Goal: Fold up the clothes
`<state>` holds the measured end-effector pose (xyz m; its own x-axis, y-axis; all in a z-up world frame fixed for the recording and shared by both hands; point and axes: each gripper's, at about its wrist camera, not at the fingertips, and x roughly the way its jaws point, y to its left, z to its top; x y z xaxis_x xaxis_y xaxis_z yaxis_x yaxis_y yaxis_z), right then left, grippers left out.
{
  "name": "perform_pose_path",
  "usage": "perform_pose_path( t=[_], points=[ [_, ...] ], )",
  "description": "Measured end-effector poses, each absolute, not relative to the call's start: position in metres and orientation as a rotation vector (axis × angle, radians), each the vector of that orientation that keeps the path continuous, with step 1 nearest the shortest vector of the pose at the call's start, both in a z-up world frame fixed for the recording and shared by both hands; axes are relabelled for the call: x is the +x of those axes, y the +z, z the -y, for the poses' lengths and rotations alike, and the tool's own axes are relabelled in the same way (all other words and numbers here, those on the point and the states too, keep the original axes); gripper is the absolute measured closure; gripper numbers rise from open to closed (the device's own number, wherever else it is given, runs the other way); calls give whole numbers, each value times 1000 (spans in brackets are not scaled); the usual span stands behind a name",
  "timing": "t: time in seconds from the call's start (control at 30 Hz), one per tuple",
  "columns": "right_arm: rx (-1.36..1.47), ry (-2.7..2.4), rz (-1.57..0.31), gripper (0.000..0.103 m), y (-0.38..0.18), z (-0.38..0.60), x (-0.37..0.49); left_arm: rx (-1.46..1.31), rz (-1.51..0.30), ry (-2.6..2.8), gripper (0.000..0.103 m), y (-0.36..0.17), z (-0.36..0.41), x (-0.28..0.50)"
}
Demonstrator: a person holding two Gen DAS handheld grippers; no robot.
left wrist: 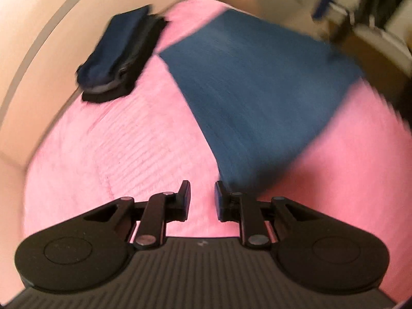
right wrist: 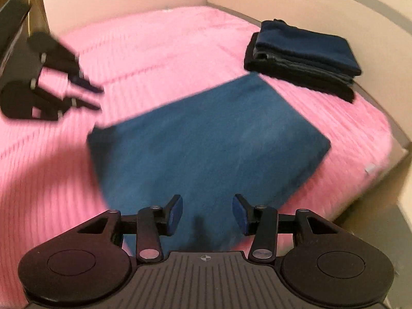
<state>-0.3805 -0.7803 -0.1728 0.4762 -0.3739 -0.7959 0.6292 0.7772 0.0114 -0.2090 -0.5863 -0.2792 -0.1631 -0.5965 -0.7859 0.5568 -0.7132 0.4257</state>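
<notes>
Pink bed cover (right wrist: pixel 180 51) is being cleared; folded blue cloth (right wrist: pixel 206 139) should be gripped squarely, stacked at two o'clock; both tongs (left wrist: pixel 202 200) (right wrist: pixel 207 212) empty, parted.

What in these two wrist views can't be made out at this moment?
- Left wrist view, top right: dark objects beyond the pink blanket, motion-blurred and cut off by the edge.
- Both views: fabric detail of the blue cloth, blurred.
- Right wrist view: how many garments the folded stack holds; layers merge.
</notes>
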Motion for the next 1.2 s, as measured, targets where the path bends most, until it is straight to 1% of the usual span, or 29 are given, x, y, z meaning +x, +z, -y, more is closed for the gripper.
perform_pose_path(
  t=[0.1, 0.13, 0.2, 0.23, 0.27, 0.3, 0.37, 0.4, 0.5, 0.57, 0.63, 0.67, 0.7, 0.73, 0.83, 0.93, 1.0, 1.07, 1.13, 1.2],
  points=[
    [437, -597, -863, 57, -190, 835, -389, 1249, -140, -1951, 84, -280, 618, -233],
    [445, -596, -890, 57, -201, 850, -396, 1245, -199, -1943, 80, -285, 629, -239],
    [463, -568, -927, 58, -219, 873, -412, 1266, -286, -1921, 80, -302, 644, -246],
    [463, -528, -926, 58, -220, 879, -420, 1286, -311, -1911, 79, -312, 648, -247],
    [442, -533, -963, 56, -218, 881, -424, 1299, -333, -1902, 78, -319, 651, -247],
    [420, -543, -1004, 43, -216, 883, -428, 1303, -356, -1893, 78, -322, 655, -248],
    [495, -566, -995, 43, -203, 897, -441, 1325, -392, -1862, 73, -321, 662, -250],
    [487, -580, -971, 43, -193, 903, -446, 1335, -389, -1843, 71, -314, 666, -254],
    [452, -582, -877, 43, -168, 923, -446, 1348, -380, -1797, 72, -295, 680, -264],
    [451, -556, -820, 43, -162, 945, -438, 1296, -377, -1812, 72, -278, 693, -276],
    [457, -527, -818, 45, -171, 963, -430, 1226, -381, -1853, 72, -265, 714, -294],
    [460, -512, -819, 51, -176, 972, -426, 1197, -382, -1874, 72, -263, 726, -304],
    [475, -510, -836, 64, -185, 979, -423, 1169, -385, -1898, 72, -261, 739, -314],
    [492, -516, -848, 66, -195, 987, -427, 1149, -393, -1918, 72, -262, 751, -323],
    [557, -521, -849, 65, -214, 1004, -442, 1125, -443, -1951, 72, -275, 786, -345],
    [543, -545, -866, 65, -205, 999, -447, 1151, -539, -1910, 73, -299, 814, -355],
    [499, -564, -864, 65, -191, 990, -447, 1147, -604, -1878, 66, -313, 829, -352],
    [450, -557, -851, 65, -179, 980, -445, 1128, -673, -1850, 55, -323, 842, -347],
    [423, -528, -850, 65, -174, 970, -444, 1121, -709, -1843, 52, -326, 848, -342],
    [417, -520, -875, 65, -184, 966, -441, 1129, -698, -1847, 53, -323, 847, -340]
  ],
)
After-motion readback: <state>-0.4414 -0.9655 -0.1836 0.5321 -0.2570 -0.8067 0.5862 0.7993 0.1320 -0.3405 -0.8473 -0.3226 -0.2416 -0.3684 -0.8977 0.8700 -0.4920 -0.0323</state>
